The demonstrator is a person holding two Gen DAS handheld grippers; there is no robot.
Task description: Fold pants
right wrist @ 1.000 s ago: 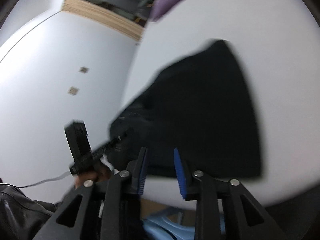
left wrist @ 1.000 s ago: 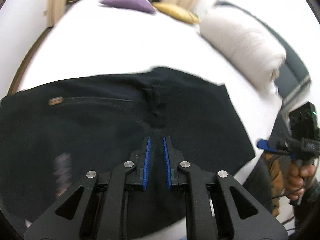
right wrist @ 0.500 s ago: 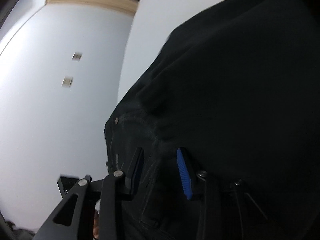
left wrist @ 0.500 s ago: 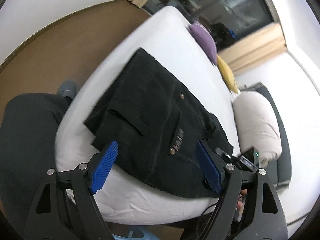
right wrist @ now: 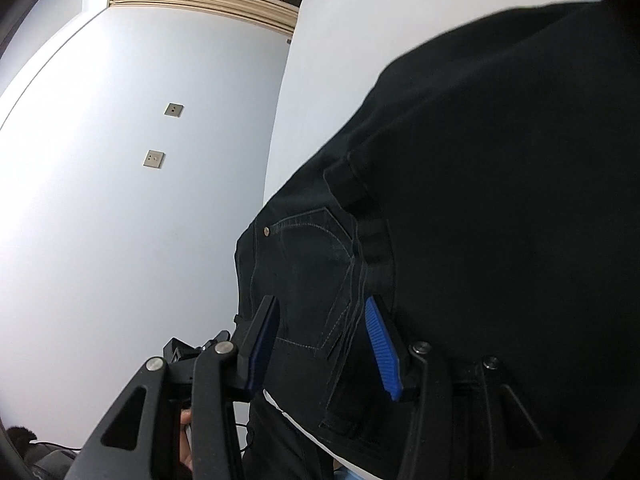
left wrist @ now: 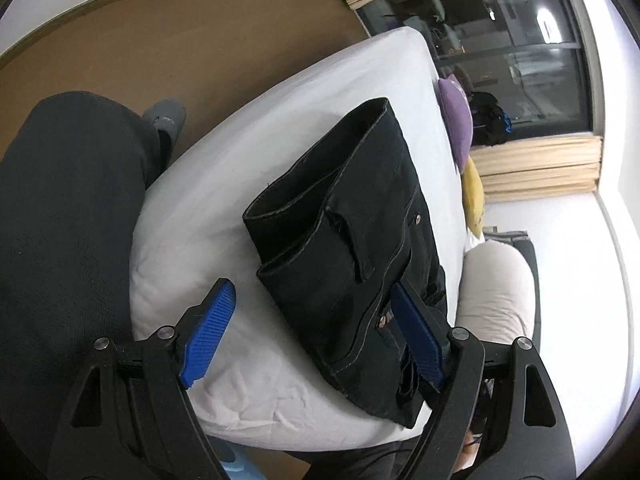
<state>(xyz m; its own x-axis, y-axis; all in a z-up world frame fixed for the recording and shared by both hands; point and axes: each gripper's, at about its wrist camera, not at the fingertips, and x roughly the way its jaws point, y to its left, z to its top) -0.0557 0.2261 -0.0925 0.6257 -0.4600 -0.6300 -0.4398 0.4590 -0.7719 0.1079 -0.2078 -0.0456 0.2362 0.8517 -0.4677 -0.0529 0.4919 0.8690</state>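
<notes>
The folded black pants [left wrist: 360, 248] lay on the white bed [left wrist: 224, 216], just ahead of the left gripper [left wrist: 316, 336], whose blue-padded jaws stood wide apart and held nothing. The right-hand pad overlapped the near end of the bundle in the picture, though contact could not be confirmed; the left-hand pad hung over bare sheet. The two stacked hems faced left toward the mattress edge, beyond which brown floor [left wrist: 168, 40] lay open. White sheet stretched clear ahead of the bundle to the far corner. A purple cushion [left wrist: 456, 120] and a yellow cushion [left wrist: 474, 196] sat along the bed's right side, ahead and right of the gripper, with a rolled white blanket [left wrist: 500, 288] close on the right. The person's dark-clad leg [left wrist: 68, 240] filled the left of the view.

In the right wrist view, the right gripper [right wrist: 324, 344] was parted and empty, pressed up close to the pants [right wrist: 480, 200], a stitched pocket showing between its pads. A white wall [right wrist: 120, 160] rose to the left.

Half a second earlier the left gripper was equally wide but farther back, with the whole bundle framed between its pads; it had since moved nearer. The right gripper, narrowly parted then, had widened. A second earlier both were nearly shut, the left over a flatter spread of cloth.
</notes>
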